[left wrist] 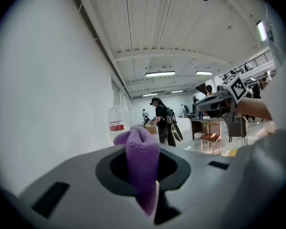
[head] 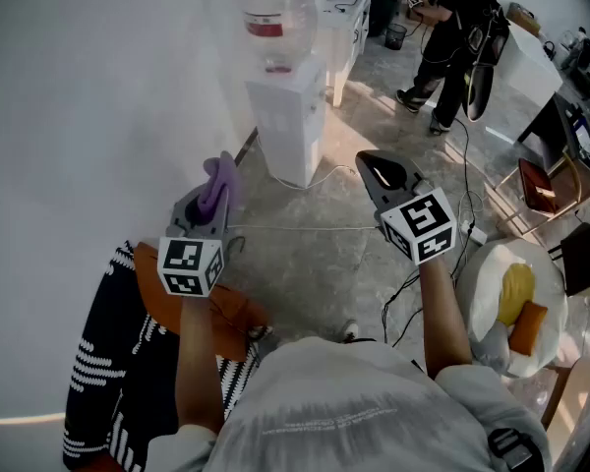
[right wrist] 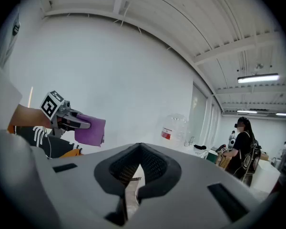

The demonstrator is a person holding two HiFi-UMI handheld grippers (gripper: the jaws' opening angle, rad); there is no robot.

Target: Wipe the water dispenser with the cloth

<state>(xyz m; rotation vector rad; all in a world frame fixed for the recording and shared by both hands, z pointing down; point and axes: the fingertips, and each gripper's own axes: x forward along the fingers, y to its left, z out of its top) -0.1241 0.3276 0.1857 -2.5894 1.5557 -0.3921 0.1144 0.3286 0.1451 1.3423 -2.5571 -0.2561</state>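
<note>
The white water dispenser (head: 290,116) stands against the wall ahead, a clear bottle (head: 275,13) on top; that bottle (left wrist: 116,123) also shows far off in the left gripper view, and the bottle (right wrist: 174,128) again in the right gripper view. My left gripper (head: 211,200) is shut on a purple cloth (head: 218,185), which sticks up between its jaws as a folded cloth (left wrist: 142,161). My right gripper (head: 382,172) hangs beside it at the same height, shut and empty (right wrist: 140,149). Both are held well short of the dispenser. The cloth (right wrist: 89,130) shows from the side in the right gripper view.
A white wall runs along the left. Cables (head: 413,273) trail over the concrete floor. A round white table (head: 487,264) with yellow and orange things is at the right, a brown chair (head: 541,185) beyond it. A person (head: 457,28) stands far back. Striped fabric (head: 108,382) lies lower left.
</note>
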